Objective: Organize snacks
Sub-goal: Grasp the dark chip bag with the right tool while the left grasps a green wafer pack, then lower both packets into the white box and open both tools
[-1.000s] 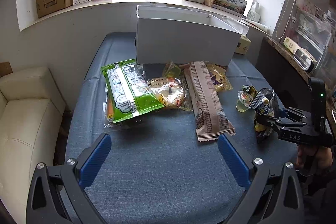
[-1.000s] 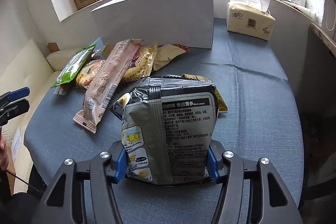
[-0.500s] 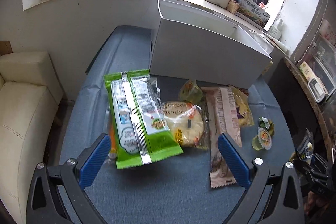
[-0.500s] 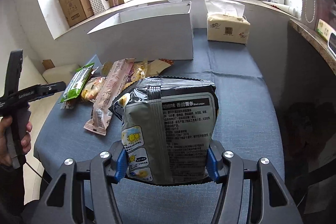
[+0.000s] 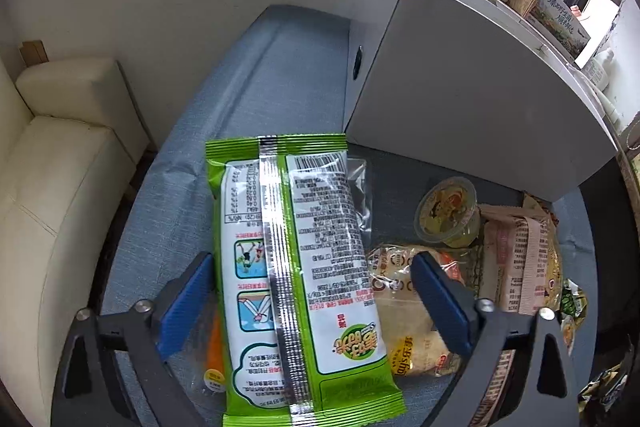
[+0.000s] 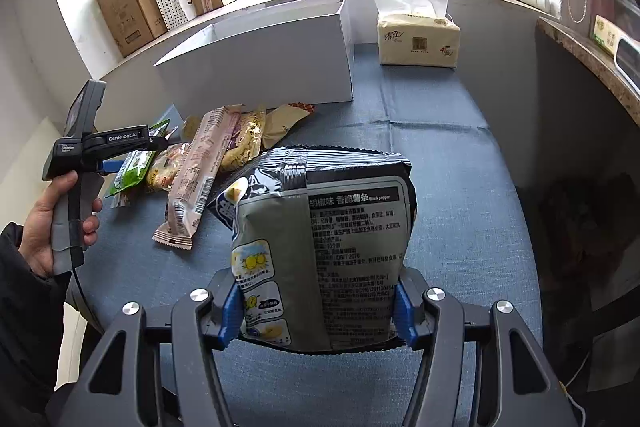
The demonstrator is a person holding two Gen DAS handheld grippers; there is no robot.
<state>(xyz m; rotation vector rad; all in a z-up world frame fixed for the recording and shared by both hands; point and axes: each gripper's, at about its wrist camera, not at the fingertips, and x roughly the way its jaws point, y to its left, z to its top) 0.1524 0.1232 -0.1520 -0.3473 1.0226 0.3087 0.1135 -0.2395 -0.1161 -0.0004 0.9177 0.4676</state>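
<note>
Hidden or cut off: the green snack packet runs off the bottom edge of the left wrist view, so its near end is not seen; a clear wrapper with an orange stick lies partly under it at 7 o'clock. The round pastry pack is partly behind the right blue pad. The inside of the white box cannot be seen from the left view.
Hard to make out: small crumpled wrappers at 4 o'clock in the left view are too dark and clipped to name.
Left tool: wide open, its blue pads either side of the green snack packet; whether they touch it I cannot tell.
Right tool: closed onto the black chip bag, pads pressing both lower side edges, bag upright above the surface.
Green snack packet axis: long axis runs 6 to 12 o'clock, back seam up, far end toward the white box.
Pink long packet: long axis 7 to 1 o'clock in the right view, lying flat.
Jelly cup: tilted, just beside the box wall at 2 o'clock of the green packet.
Tissue pack: at 1 o'clock, right of the box.
</note>
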